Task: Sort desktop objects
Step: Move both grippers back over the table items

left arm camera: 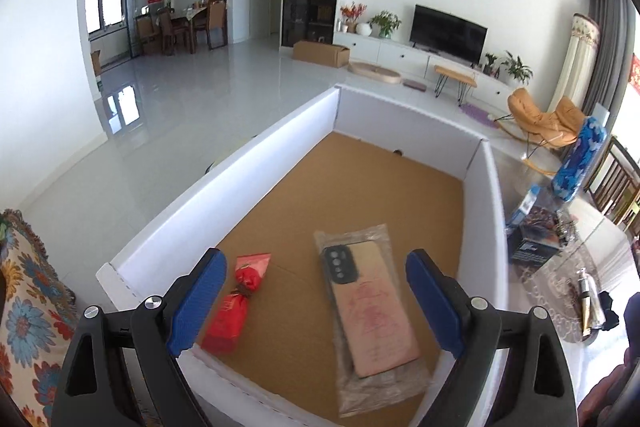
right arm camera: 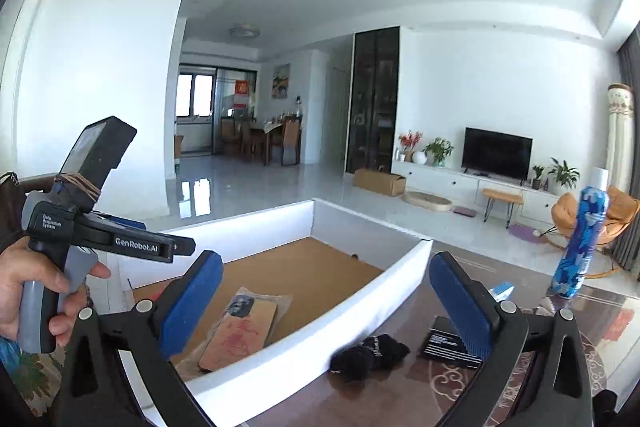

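Observation:
A white-walled box (left arm camera: 224, 183) with a brown cardboard floor holds a phone case in a clear bag (left arm camera: 372, 311) and a small red wrapped packet (left arm camera: 236, 303). My left gripper (left arm camera: 316, 303) hovers open above them, nothing between its blue pads. In the right wrist view the same box (right arm camera: 344, 303) lies ahead with the bagged phone case (right arm camera: 240, 331) inside. My right gripper (right arm camera: 324, 303) is open and empty above the box's near wall. Beside the box on the table lie a black bundle (right arm camera: 368, 351) and a black booklet (right arm camera: 444, 343). A blue patterned can (right arm camera: 580, 243) stands upright at right.
A hand holds the left gripper's handle (right arm camera: 52, 259) at the left of the right wrist view. On the table right of the box sit a dark blue box (left arm camera: 536, 235), the blue can (left arm camera: 580, 163) and a small pump bottle (left arm camera: 588, 299). A flowered cloth (left arm camera: 28, 307) lies left.

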Motion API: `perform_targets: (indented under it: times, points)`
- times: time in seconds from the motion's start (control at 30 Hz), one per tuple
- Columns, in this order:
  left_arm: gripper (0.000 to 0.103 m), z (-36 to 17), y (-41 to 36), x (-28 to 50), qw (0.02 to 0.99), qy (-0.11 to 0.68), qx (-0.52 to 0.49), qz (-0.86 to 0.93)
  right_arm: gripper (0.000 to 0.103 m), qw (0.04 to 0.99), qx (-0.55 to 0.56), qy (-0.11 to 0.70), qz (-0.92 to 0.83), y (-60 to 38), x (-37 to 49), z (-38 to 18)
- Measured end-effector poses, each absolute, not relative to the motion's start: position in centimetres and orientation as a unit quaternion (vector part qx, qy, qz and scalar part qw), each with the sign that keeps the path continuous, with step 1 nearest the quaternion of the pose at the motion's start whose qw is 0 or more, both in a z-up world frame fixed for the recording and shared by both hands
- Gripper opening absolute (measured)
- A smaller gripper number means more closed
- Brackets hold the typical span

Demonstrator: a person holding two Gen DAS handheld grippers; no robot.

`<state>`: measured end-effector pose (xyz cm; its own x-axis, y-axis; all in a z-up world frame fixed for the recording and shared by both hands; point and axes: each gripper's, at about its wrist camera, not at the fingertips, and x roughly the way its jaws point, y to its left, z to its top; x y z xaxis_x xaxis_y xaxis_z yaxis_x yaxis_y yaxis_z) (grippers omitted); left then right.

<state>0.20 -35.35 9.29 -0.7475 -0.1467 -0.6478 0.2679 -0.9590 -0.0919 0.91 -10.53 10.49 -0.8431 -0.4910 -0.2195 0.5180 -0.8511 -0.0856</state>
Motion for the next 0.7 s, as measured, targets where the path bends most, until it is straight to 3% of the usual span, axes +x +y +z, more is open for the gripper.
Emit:
perform_targets:
  times: [0.13, 0.3, 0.47, 0.7]
  points:
    - [0.103, 12.6, -29.7, 1.9, 0.049, 0.101, 0.283, -0.953, 0.103, 0.299, 0.231, 0.102, -0.92, -7.0, 0.6, 6.9]
    - [0.103, 13.5, -20.6, 1.7, -0.059, 0.079, 0.277, -0.956, 0.103, 0.225, 0.279, 0.058, -0.932, 3.6, 2.7, 2.4]
    - [0.103, 9.0, -11.6, 0.1, -0.146, 0.03, 0.347, -0.926, 0.103, 0.133, 0.364, 0.013, -0.922, 15.2, 2.7, -1.4]
    - [0.103, -1.1, -4.3, -2.3, -0.167, -0.009, 0.441, -0.882, 0.103, 0.063, 0.433, -0.088, -0.895, 25.5, 2.2, -4.6]
